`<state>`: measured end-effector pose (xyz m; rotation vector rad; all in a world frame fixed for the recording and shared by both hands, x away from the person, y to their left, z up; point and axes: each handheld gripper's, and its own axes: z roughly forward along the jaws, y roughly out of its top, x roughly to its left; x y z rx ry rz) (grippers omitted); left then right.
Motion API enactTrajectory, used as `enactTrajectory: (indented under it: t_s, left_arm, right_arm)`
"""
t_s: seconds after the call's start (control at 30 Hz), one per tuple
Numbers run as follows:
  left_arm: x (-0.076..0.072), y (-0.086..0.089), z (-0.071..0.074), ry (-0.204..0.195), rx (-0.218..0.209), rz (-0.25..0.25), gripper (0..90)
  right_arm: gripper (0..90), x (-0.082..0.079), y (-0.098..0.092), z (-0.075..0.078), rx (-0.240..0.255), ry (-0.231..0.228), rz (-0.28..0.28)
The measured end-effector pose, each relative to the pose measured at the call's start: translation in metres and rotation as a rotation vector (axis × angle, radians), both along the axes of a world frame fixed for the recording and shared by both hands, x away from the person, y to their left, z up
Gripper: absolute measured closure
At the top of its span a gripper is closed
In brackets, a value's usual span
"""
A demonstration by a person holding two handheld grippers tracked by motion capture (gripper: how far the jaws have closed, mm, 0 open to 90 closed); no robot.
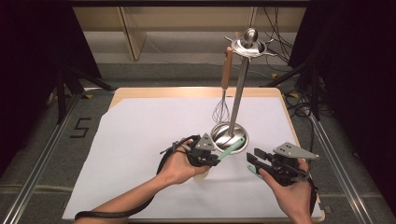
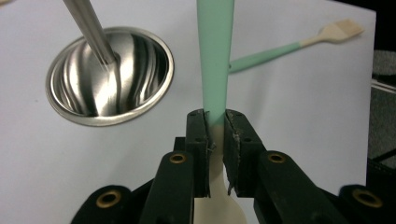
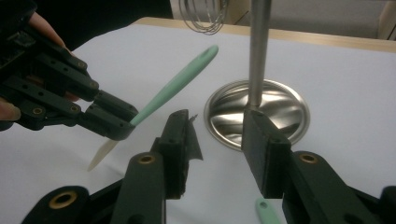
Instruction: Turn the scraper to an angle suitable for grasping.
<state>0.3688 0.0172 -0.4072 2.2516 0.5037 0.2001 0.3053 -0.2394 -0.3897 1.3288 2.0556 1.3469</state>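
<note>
Right gripper (image 3: 215, 140) jaws gape empty, left gripper (image 2: 215, 128) clamps the spatula (image 2: 215, 51) beside perhaps a stand's base (image 2: 109, 77).

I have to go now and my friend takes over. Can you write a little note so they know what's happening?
Left hand-held gripper: shut on the green-handled spatula, held off the table beside the rack's steel base.
Right hand-held gripper: open, nothing between its jaws.
Second green-handled utensil: lying on the white sheet.
Done: the whisk hangs from the utensil rack.
Left: probably hang the held spatula on the rack, then the one on the sheet.
</note>
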Motion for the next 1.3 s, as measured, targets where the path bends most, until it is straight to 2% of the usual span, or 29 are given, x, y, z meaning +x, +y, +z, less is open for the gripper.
enactTrajectory:
  t_s: [0.03,0.13,0.17,0.2,0.27,0.3,0.33,0.37,0.4,0.47,0.5,0.57,0.67,0.77,0.8,0.87,0.93,1.0,1.07,1.13,1.17,1.2,1.23,1.27,1.3]
  left_arm:
    - [-0.001,0.0,0.001,-0.004,-0.025,0.019,79.8]
    - [-0.003,0.001,0.003,-0.021,-0.055,0.033,79.8]
    - [-0.004,0.001,0.003,-0.025,-0.067,0.04,79.8]
    - [-0.004,0.001,0.003,-0.027,-0.064,0.035,79.8]
    - [-0.005,0.001,0.003,-0.03,-0.078,0.039,79.8]
    - [-0.006,0.002,0.004,-0.038,-0.081,0.042,79.8]
    - [-0.006,0.002,0.005,-0.043,-0.074,0.032,79.8]
    - [-0.009,0.002,0.005,-0.045,-0.089,0.038,79.7]
    - [-0.009,0.002,0.005,-0.048,-0.098,0.039,79.7]
    - [-0.01,0.002,0.006,-0.053,-0.098,0.039,79.7]
    - [-0.011,0.002,0.006,-0.054,-0.102,0.037,79.7]
    - [-0.011,0.002,0.007,-0.05,-0.097,0.038,79.7]
    - [-0.014,0.002,0.007,-0.056,-0.113,0.04,79.6]
    - [-0.014,0.004,0.008,-0.057,-0.116,0.043,79.6]
    - [-0.014,0.004,0.008,-0.052,-0.122,0.046,79.6]
    - [-0.014,0.004,0.008,-0.06,-0.125,0.048,79.5]
    - [-0.015,0.004,0.008,-0.065,-0.124,0.044,79.5]
    - [-0.016,0.004,0.008,-0.069,-0.124,0.041,79.5]
    - [-0.016,0.004,0.009,-0.068,-0.123,0.04,79.6]
    - [-0.016,0.003,0.009,-0.071,-0.126,0.04,79.6]
    - [-0.016,0.003,0.009,-0.075,-0.13,0.038,79.6]
    - [-0.017,0.003,0.009,-0.075,-0.134,0.036,79.5]
    - [-0.017,0.003,0.009,-0.078,-0.14,0.036,79.5]
    - [-0.017,0.002,0.009,-0.079,-0.144,0.035,79.4]
    - [-0.016,0.003,0.01,-0.081,-0.147,0.023,79.2]
  right_arm:
    - [62.3,0.002,0.001,-0.001,-0.017,-0.021,0.019]
    - [61.9,0.004,0.014,-0.001,0.023,-0.005,0.032]
    - [61.7,0.004,0.015,0.001,0.001,-0.005,0.032]
    - [61.4,0.006,0.017,0.0,0.018,-0.023,0.043]
    - [60.9,0.006,0.02,0.002,0.029,-0.02,0.045]
    - [60.5,0.01,0.022,0.003,0.021,-0.057,0.065]
    - [60.5,0.01,0.022,0.003,0.021,-0.057,0.065]
    - [60.1,0.009,0.027,0.004,0.047,-0.029,0.046]
    - [60.1,0.012,0.028,0.004,0.037,-0.044,0.06]
    - [60.1,0.013,0.029,0.004,0.039,-0.049,0.055]
    - [60.1,0.014,0.031,0.006,0.061,-0.044,0.058]
    - [60.1,0.015,0.032,0.007,0.069,-0.045,0.056]
    - [60.9,0.017,0.04,0.01,0.08,-0.047,0.06]
    - [65.2,0.018,0.043,0.011,0.082,-0.051,0.054]
    - [66.5,0.017,0.045,0.012,0.096,-0.04,0.049]
    - [69.8,0.019,0.043,0.013,0.09,-0.069,0.067]
    - [73.1,0.017,0.045,0.016,0.119,-0.043,0.063]
    - [75.6,0.018,0.045,0.016,0.119,-0.066,0.086]
    - [76.8,0.017,0.046,0.018,0.119,-0.054,0.091]
    - [78.1,0.017,0.046,0.017,0.128,-0.071,0.096]
    - [78.7,0.016,0.047,0.018,0.137,-0.055,0.091]
    - [79.5,0.015,0.047,0.019,0.143,-0.054,0.105]
    - [80.4,0.016,0.046,0.019,0.127,-0.072,0.115]
    - [81.2,0.016,0.046,0.02,0.143,-0.063,0.129]
    - [81.5,0.015,0.047,0.021,0.131,-0.073,0.133]
